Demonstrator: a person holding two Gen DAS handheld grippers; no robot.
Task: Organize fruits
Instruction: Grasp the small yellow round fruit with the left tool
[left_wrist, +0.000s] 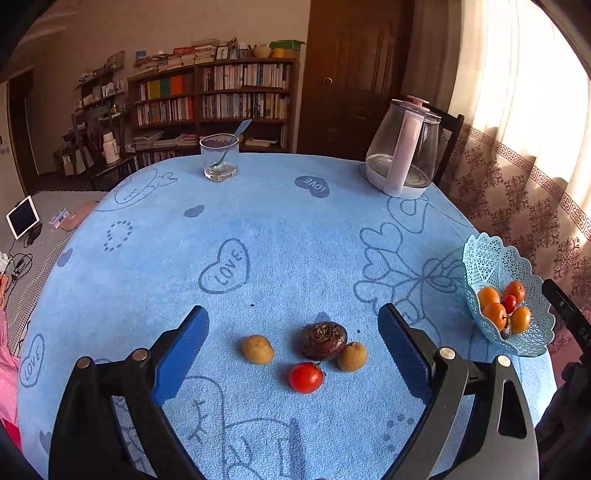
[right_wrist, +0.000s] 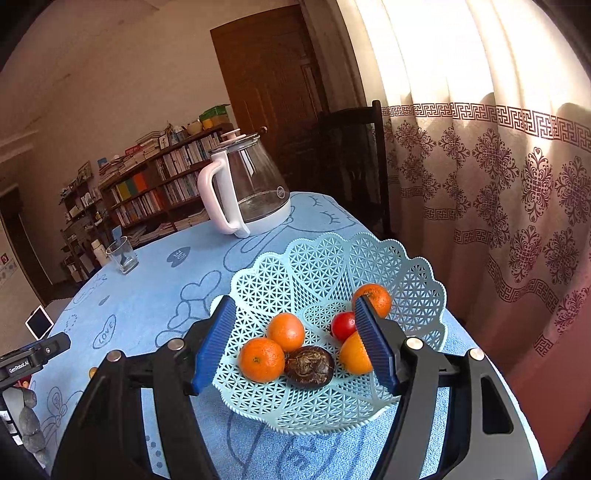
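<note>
A: Start close. What are the left tongs (left_wrist: 293, 328) doing?

B: They stand wide apart over the blue cloth with nothing gripped. Between the blue pads, on the tabletop (left_wrist: 280, 229), lie four loose fruits: a red tomato (left_wrist: 306, 377) nearest, a dark wrinkled passion fruit (left_wrist: 324, 340) just behind it, a small tan fruit (left_wrist: 352, 356) touching the dark one's right side, and a yellowish fruit (left_wrist: 257, 349) apart to the left. What kind the two pale ones are, I cannot tell.

A: And the right tongs (right_wrist: 295, 325)?

B: Parted about halfway, holding nothing, hovering at the near rim of the light blue lattice basket (right_wrist: 332, 254). Whether the pads touch the rim I cannot tell. The right pad covers part of two oranges, the near one (right_wrist: 354, 354) and the far one (right_wrist: 376, 295).

A: What else is in the basket?

B: Two more oranges at the left, one in front (right_wrist: 261, 359) and one behind (right_wrist: 286, 331), touching. A second dark wrinkled fruit (right_wrist: 309, 366) sits at the front middle, and a small red fruit (right_wrist: 341, 325) is half hidden behind the pad.

A: Where does the basket stand?

B: On the right side of the tabletop, near the curtain (right_wrist: 498, 177). In the left wrist view it is squeezed against the frame edge.

A: Farther back?

B: A glass kettle (right_wrist: 245, 188) with a pale handle, and a drinking glass (left_wrist: 219, 157) with a blue spoon in it. Beyond the tabletop are a bookshelf (left_wrist: 214, 99) and a dark door (left_wrist: 351, 74); the book titles are too small to read. At the left edge a tablet (left_wrist: 23, 221) stands, and a strip of pink fabric is cut off by the frame.
</note>
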